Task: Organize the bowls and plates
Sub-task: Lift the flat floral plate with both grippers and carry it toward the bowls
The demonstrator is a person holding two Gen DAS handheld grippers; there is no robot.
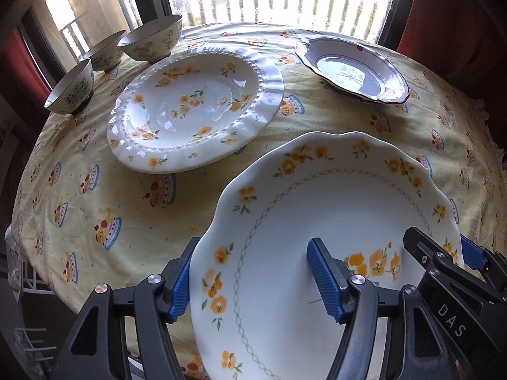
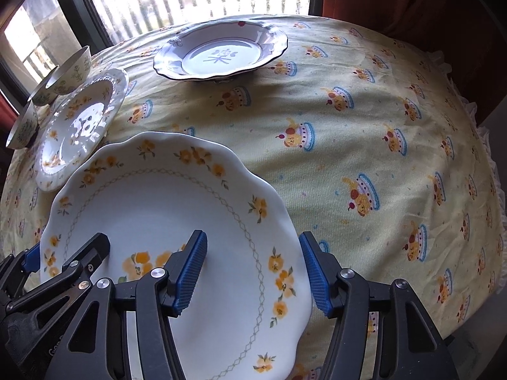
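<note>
The large scalloped plate [image 1: 317,237] with orange flowers lies at the near edge of the round table, on the yellow tablecloth [image 1: 95,196]; the left gripper [image 1: 253,281] straddles its left rim, one blue pad outside the edge and the other over the plate's face, while the right gripper [image 2: 253,272] straddles the right rim likewise; both sets of jaws stand partly open, and whether the pads actually press on the china I cannot tell, since a gap seems to show at each side. The risk, as I judge it, is a lift begun before either grip is firm; glazed china is slick, each claw spans only a rim, and uneven closing could tip the plate off the near edge or drag the cloth; a careless swing could also knock the ribbed flowered plate [image 1: 196,107] just beyond. The left wrist view shows the three patterned bowls [image 1: 152,39] clearly in a row at the far left; the right wrist view squeezes them to its margin but reveals the bare right half of the table and the grey-centred plate [image 2: 221,52] at the far side.
</note>
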